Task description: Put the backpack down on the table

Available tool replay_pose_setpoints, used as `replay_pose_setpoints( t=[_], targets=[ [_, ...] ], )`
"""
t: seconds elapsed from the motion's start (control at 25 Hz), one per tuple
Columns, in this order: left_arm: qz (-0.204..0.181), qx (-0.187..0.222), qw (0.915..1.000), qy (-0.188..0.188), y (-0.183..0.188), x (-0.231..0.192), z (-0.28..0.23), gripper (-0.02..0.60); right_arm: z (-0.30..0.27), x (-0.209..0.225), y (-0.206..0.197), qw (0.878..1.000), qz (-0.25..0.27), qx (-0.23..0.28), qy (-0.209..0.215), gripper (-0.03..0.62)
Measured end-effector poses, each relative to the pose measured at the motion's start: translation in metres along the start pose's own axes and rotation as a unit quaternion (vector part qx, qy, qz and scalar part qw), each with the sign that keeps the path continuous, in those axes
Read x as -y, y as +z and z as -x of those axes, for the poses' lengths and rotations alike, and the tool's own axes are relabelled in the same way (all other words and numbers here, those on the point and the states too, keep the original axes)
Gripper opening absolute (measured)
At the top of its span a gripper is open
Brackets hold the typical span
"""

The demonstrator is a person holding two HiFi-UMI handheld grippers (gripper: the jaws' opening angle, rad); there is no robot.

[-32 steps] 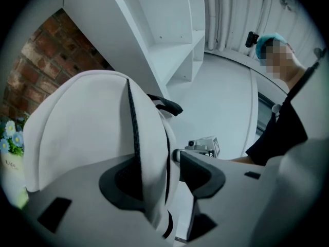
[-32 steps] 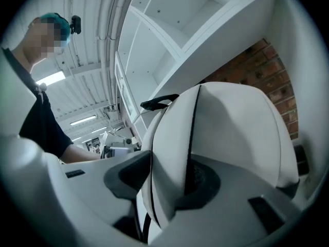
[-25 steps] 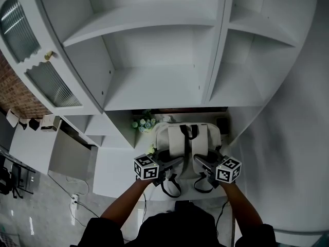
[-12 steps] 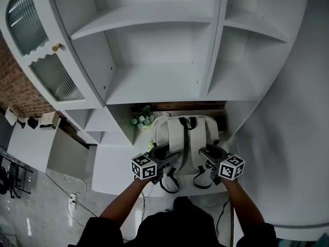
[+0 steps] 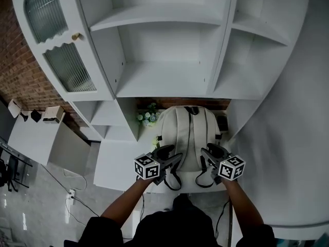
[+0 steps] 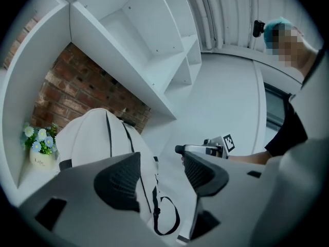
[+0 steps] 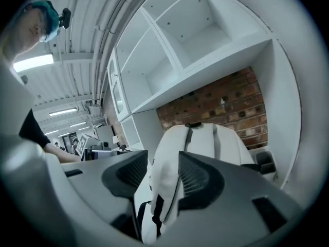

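A white backpack stands on the white table with its strap side towards me and its top against the brick back wall. My left gripper is at its lower left, open, and only the bag and a black strap loop show past the empty gap. My right gripper is at the lower right. In the right gripper view its jaws are closed on the bag's padded white shoulder strap, and the backpack rises behind them.
A small pot of flowers sits left of the bag in the alcove, and a black box sits to its right. White shelves hang above. A cabinet with ribbed glass doors stands at the left, beside a brick wall.
The backpack has shifted farther back into the alcove. My left gripper's jaws have spread and come off the left strap. Both grippers have drawn slightly towards me.
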State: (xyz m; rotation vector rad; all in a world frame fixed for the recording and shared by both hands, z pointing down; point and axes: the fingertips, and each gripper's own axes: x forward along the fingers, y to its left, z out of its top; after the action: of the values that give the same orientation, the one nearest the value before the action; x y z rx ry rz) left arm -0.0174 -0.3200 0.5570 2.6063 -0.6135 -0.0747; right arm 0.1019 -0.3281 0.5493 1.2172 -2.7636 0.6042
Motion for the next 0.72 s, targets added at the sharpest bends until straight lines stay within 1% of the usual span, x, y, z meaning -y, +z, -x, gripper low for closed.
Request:
replay_pose_setpoints(
  t=[0.16, 0.36, 0.48, 0.56, 0.64, 0.72],
  targets=[
    [-0.004, 0.002, 1.0, -0.008, -0.003, 0.015, 0.009, 0.265, 0.003, -0.027, -0.007, 1.0, -0.002, 0.004, 0.012, 0.193],
    [-0.007, 0.001, 0.9997, -0.022, -0.011, 0.038, 0.023, 0.265, 0.014, -0.058, -0.014, 1.0, -0.003, 0.013, 0.016, 0.193],
    [-0.03, 0.015, 0.999, -0.029, -0.009, 0.056, 0.035, 0.264, 0.023, -0.077, -0.017, 1.0, -0.002, 0.019, 0.016, 0.193],
    [-0.05, 0.026, 0.9975, -0.043, -0.009, 0.071, 0.042, 0.249, 0.027, -0.091, -0.021, 1.0, -0.002, 0.021, 0.016, 0.193],
    [-0.059, 0.025, 0.9962, -0.058, -0.015, 0.084, 0.048, 0.249, 0.029, -0.106, -0.028, 1.0, 0.001, 0.02, 0.013, 0.193],
    [-0.069, 0.017, 0.9954, -0.065, -0.025, 0.096, 0.051, 0.245, 0.033, -0.119, -0.035, 1.0, 0.012, 0.017, 0.01, 0.193]
  ],
)
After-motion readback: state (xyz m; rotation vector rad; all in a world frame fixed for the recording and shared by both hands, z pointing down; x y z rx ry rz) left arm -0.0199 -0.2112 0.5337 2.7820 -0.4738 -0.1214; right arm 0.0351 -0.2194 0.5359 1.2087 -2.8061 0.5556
